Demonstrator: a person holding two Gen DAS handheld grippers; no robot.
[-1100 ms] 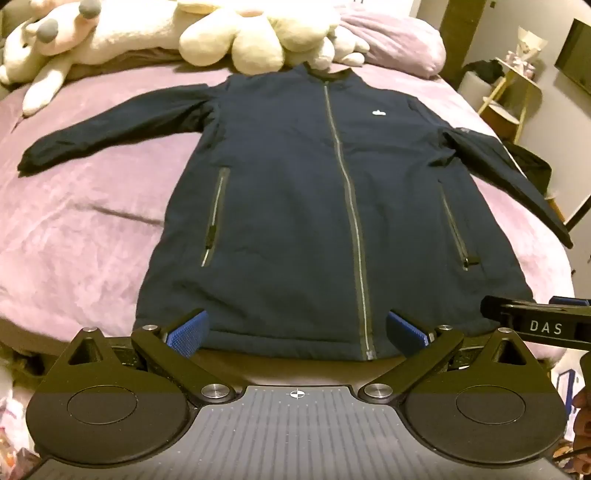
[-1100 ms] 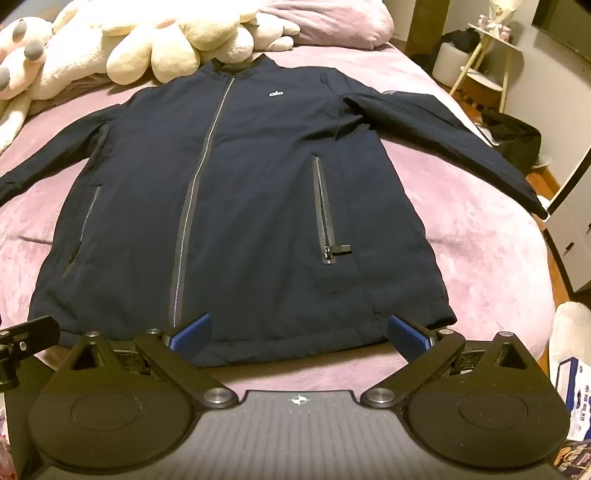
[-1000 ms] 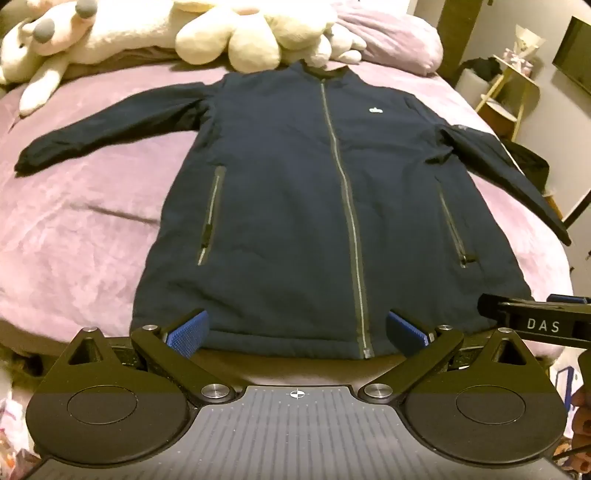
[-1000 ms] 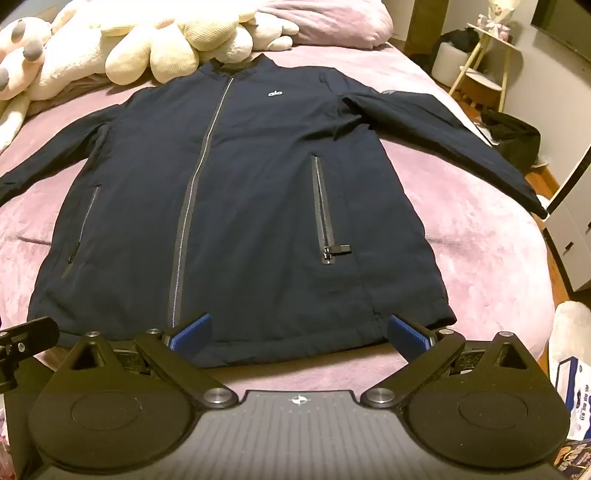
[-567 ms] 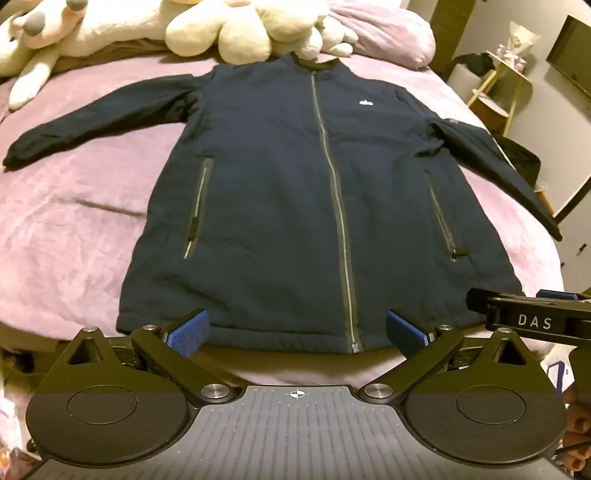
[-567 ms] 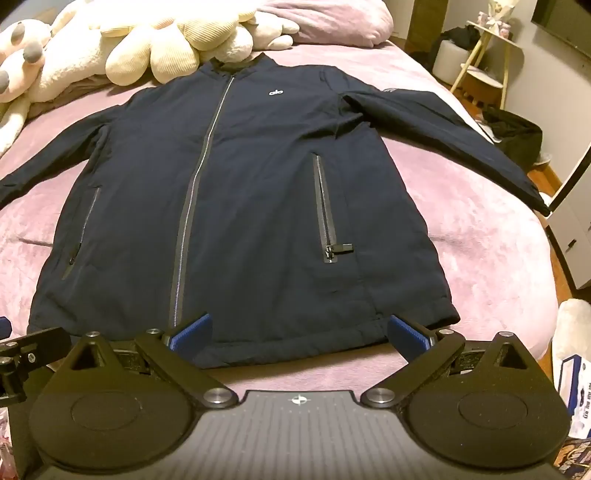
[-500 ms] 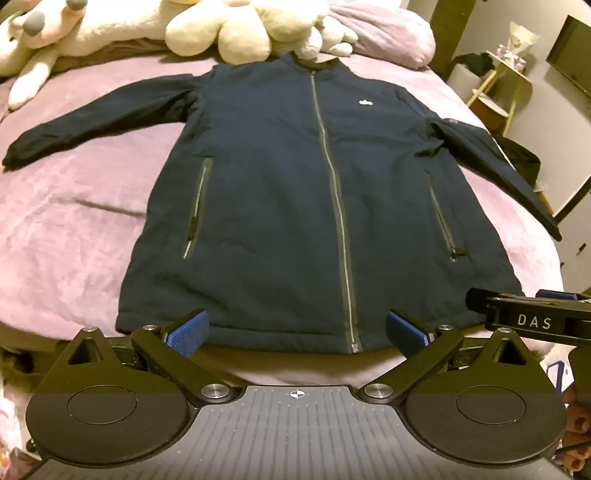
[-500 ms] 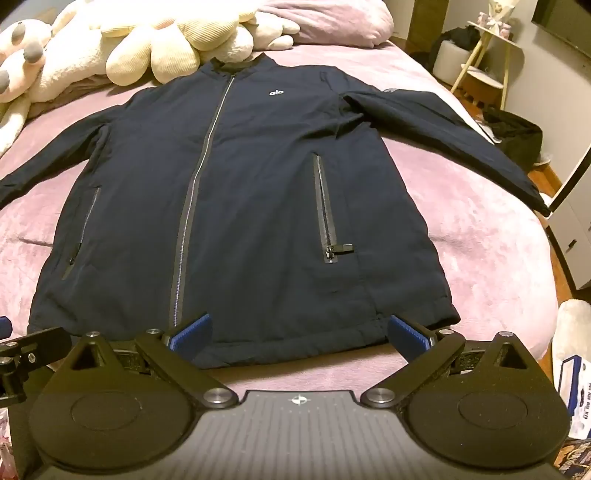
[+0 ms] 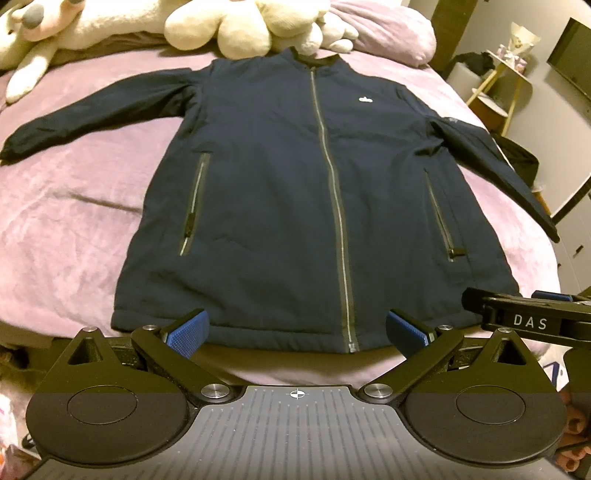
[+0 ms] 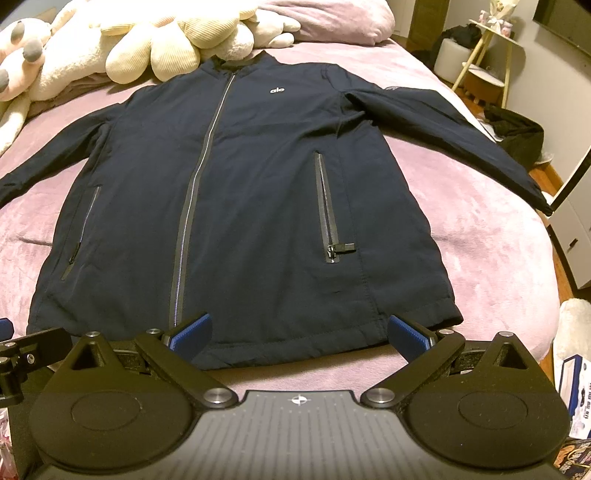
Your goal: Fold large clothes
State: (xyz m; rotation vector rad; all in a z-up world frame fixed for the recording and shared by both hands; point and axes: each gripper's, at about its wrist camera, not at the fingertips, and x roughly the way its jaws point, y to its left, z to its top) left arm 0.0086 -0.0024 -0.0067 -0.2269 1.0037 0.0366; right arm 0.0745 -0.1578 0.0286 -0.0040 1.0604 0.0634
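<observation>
the jacket (image 9: 295, 206) is dark navy and lies flat and face up across the middle of both frames, zipped, on a pink blanket (image 9: 66, 229) covering the bed. nearest me, at the bottom of the left wrist view, my left gripper (image 9: 297, 328) stands with its jaws wide apart and nothing between them, its blue pads (image 9: 186, 328) level with the jacket's hem and not gripping it. at the bottom of the right wrist view my right gripper (image 10: 300, 334) is spread just as wide and holds nothing, its pads (image 10: 408, 338) at the hem near the lower right corner of the coat. a little further up, the pocket zips (image 10: 327, 206) run on either side of the centre zip (image 9: 332, 192), which climbs from hem to collar. beyond that a small white logo (image 10: 277, 90) sits on the chest, and the sleeves (image 10: 443, 125) spread out toward the left and right edges of the frame. farthest off, along the top edge, cream plush toys (image 9: 236, 26) lie just past the collar, beside a pink pillow (image 10: 325, 18). a small side table (image 10: 484, 62) stands in the upper right.
</observation>
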